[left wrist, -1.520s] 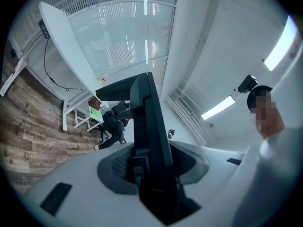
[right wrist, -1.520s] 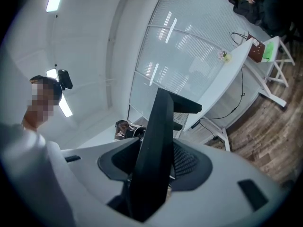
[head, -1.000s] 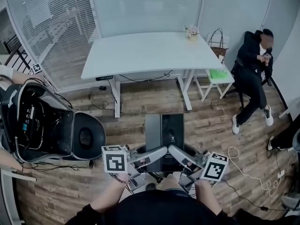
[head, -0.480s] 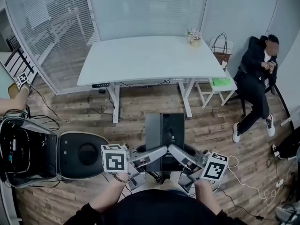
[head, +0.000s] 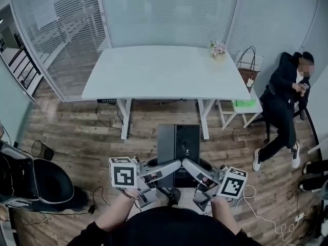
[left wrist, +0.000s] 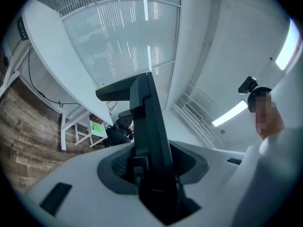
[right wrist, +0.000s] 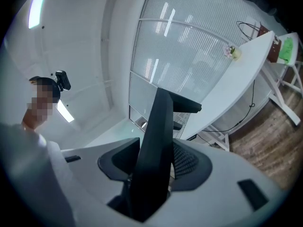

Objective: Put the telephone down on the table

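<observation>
Table (head: 164, 73) has come nearer. Left gripper (head: 173, 167) and right gripper (head: 191, 166) each pinch an edge of the telephone (head: 179, 142), carried above the floor (head: 77, 142); uneven squeezing could let it slip.

Seated person (head: 284, 94) beside white stool (head: 254, 108) (green thing (head: 244, 103) on top), pink flowers (head: 218, 47)

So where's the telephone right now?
Head view, centre: the telephone is held over the wood floor, short of the white table, clamped between the left claw and right claw.
</observation>
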Demonstrator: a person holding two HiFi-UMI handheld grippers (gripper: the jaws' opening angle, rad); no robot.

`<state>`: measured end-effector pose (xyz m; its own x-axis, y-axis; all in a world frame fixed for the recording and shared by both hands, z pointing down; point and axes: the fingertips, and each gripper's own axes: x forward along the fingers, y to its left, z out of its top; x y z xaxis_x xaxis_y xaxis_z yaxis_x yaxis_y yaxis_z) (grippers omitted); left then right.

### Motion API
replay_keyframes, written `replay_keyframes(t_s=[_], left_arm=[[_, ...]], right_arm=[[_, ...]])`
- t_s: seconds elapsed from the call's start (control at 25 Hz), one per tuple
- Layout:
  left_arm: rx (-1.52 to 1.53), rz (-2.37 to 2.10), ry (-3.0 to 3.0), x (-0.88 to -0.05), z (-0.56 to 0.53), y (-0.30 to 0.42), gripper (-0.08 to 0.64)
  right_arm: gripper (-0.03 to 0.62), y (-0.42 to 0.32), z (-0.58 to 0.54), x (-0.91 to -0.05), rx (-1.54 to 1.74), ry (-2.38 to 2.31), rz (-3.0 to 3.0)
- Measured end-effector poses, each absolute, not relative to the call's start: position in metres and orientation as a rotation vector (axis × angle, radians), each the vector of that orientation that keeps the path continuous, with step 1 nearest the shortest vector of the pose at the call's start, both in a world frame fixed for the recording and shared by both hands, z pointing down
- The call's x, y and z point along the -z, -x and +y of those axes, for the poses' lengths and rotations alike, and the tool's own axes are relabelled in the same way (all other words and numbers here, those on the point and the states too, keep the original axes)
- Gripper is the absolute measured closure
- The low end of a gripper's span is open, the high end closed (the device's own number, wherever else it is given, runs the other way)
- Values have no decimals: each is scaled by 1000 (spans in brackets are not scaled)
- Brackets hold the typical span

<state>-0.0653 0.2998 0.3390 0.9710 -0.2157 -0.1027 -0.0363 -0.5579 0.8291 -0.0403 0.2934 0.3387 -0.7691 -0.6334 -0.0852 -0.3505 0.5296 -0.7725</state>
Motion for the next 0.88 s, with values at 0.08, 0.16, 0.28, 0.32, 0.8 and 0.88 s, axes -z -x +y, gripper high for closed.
replay_keyframes(t_s=[0.08,0.16,0.28,0.32,0.8,0.88], left_arm=[[245,-184,-2158,-337,288,57,365],[251,-192,-2160,-336,277,46,365],[250,-209,-2157,-337,260,29,365],[249,-213,-2155,-339,255,24,365],[229,-234,-2144,-349,233,13,365],[227,-230,-2147,-349,231,14,365]], right_arm=[[403,32,282,-337,1105,801,2428],[403,21,270,-335,1110,790,2436],[403,4,253,-337,1127,776,2439],[403,-1,249,-338,1132,772,2437],[405,-11,226,-350,1162,744,2419],[405,-10,224,-349,1160,744,2417]])
